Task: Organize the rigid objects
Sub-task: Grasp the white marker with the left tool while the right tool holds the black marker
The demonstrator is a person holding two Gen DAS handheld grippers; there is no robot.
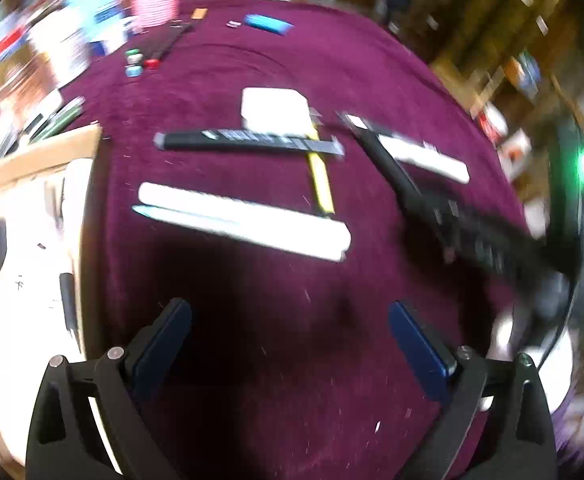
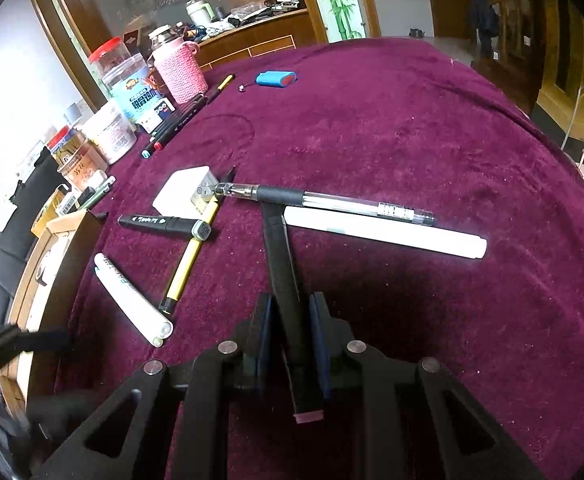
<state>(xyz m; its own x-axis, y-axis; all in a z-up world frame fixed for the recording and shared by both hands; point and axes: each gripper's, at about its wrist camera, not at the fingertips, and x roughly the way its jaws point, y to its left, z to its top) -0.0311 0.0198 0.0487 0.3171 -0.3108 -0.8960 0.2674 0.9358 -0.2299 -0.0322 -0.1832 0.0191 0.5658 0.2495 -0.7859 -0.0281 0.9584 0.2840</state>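
Lying at the table's left edge, a cardboard box [image 2: 57, 248] sits open with pale contents, blurred in the left wrist view. Jars [image 2: 125, 80] and a pink knitted bottle [image 2: 179, 70] crowd the far left corner, a row of dark markers [image 2: 175, 124] beside them, a blue case [image 2: 275, 78] farther along the far side. On the purple cloth [image 2: 412, 128], nearer the box: two white markers [image 2: 131, 300] side by side, touching. Next, a yellow pen [image 2: 189, 258] runs diagonally; a black marker [image 2: 163, 223] lies across it. A white cube [image 2: 183, 192] sits just behind these, touching the yellow pen's far end. Mid-table, a clear gel pen [image 2: 324, 202] lies crosswise, a long white marker [image 2: 384, 236] just beside it on the near side.

Left gripper [image 1: 289, 344]: jaws spread wide, nothing between them, hovering over bare cloth near the white markers [image 1: 243, 220]. View is motion-blurred.

Right gripper [image 2: 292, 336]: jaws pinching a dark marker [image 2: 285, 280] along its length, pink cap end toward the camera, far end reaching to the gel pen; whether it touches it is unclear. In the left wrist view the held marker [image 1: 432, 208] slants in from the right, blurred.
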